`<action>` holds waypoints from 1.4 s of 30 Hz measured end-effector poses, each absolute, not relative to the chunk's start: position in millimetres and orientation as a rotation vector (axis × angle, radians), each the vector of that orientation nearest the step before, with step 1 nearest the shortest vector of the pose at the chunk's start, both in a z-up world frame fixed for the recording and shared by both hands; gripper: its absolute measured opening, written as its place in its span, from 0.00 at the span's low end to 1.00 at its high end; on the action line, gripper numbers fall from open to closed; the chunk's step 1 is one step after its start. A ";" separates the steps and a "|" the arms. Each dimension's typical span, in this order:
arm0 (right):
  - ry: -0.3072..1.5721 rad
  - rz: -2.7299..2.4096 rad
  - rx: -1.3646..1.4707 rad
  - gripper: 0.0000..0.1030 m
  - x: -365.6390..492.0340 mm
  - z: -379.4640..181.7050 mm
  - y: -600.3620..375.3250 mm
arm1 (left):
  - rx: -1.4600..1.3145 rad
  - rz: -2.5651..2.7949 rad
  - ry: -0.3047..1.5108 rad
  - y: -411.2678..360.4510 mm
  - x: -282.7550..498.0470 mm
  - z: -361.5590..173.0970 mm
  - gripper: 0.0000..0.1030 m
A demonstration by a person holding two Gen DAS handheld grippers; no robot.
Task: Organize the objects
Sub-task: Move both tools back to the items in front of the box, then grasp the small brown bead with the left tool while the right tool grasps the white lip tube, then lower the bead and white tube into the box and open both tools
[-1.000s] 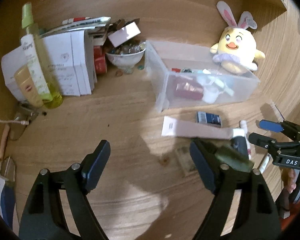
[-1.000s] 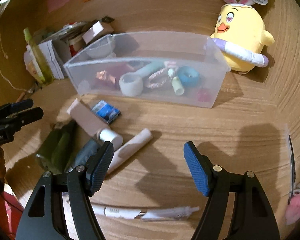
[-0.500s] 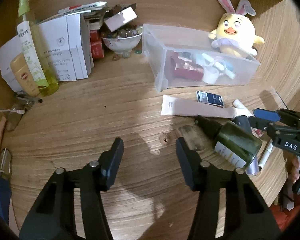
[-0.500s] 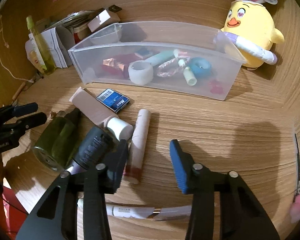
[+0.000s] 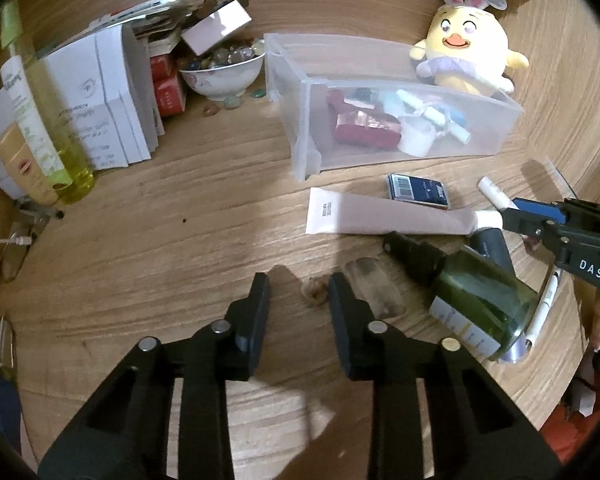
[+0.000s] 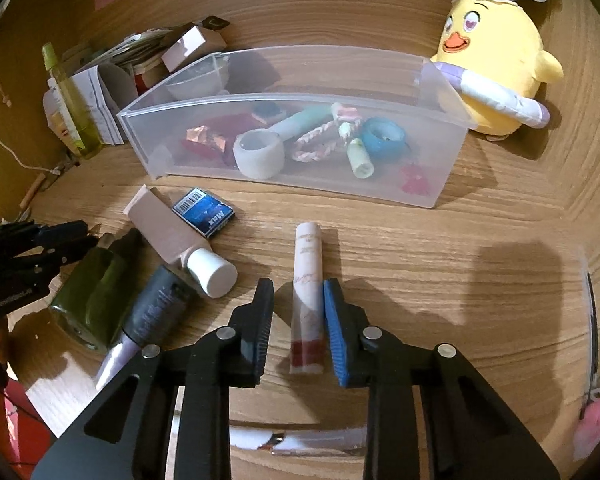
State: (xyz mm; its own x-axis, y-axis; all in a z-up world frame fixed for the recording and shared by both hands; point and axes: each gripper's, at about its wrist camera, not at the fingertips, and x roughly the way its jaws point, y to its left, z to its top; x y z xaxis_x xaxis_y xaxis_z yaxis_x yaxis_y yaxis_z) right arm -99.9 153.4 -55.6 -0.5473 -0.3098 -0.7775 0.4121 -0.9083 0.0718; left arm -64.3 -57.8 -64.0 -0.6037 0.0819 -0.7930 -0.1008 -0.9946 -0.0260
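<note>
The right gripper (image 6: 298,320) is being closed around a pale tube (image 6: 308,300) on the desk (image 6: 460,240), the left gripper (image 5: 298,312) being narrowed over bare wood.

**Cluttered wooden desk**

The light wooden desktop (image 6: 440,240) carries a translucent plastic bin (image 6: 300,188), a yellow plush chick (image 6: 500,64), a pink white-capped tube (image 6: 172,236), a blue barcoded box (image 6: 204,216), a slim pale tube (image 6: 308,296), a green glass bottle (image 5: 480,304) and a floral bowl (image 5: 224,76).

We note a slim pale tube (image 6: 308,296) with a red end, lying flat before the clear bin (image 6: 296,184).
</note>
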 end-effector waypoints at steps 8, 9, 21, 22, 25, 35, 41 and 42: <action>0.124 -2.457 1.182 0.14 -99.3 -54.2 162.4 | -1.323 2.725 0.057 -52.3 -64.7 -63.0 0.12; 0.114 -2.458 1.177 0.14 -98.6 -52.7 164.4 | -1.315 2.730 0.050 -52.2 -63.8 -61.9 0.12; 0.049 -2.482 1.070 0.14 -92.6 -22.1 174.9 | -1.180 2.784 0.006 -43.3 -59.3 -28.9 0.12; 0.044 -2.483 1.058 0.14 -92.4 -18.7 175.4 | -1.164 2.786 -0.003 -41.7 -59.9 -25.5 0.12; 0.036 -2.489 1.024 0.14 -90.7 -10.4 178.2 | -1.134 2.793 -0.030 -38.0 -62.5 -19.0 0.12; -0.003 -2.489 0.931 0.14 -90.7 13.1 187.4 | -1.032 2.809 -0.083 -20.9 -78.4 4.3 0.12; 0.008 -2.506 0.883 0.14 -99.8 24.3 192.8 | -0.965 2.816 -0.103 -11.9 -90.7 20.1 0.12; 0.011 -2.508 0.877 0.14 -101.3 25.7 193.1 | -0.961 2.817 -0.104 -10.5 -93.0 21.6 0.12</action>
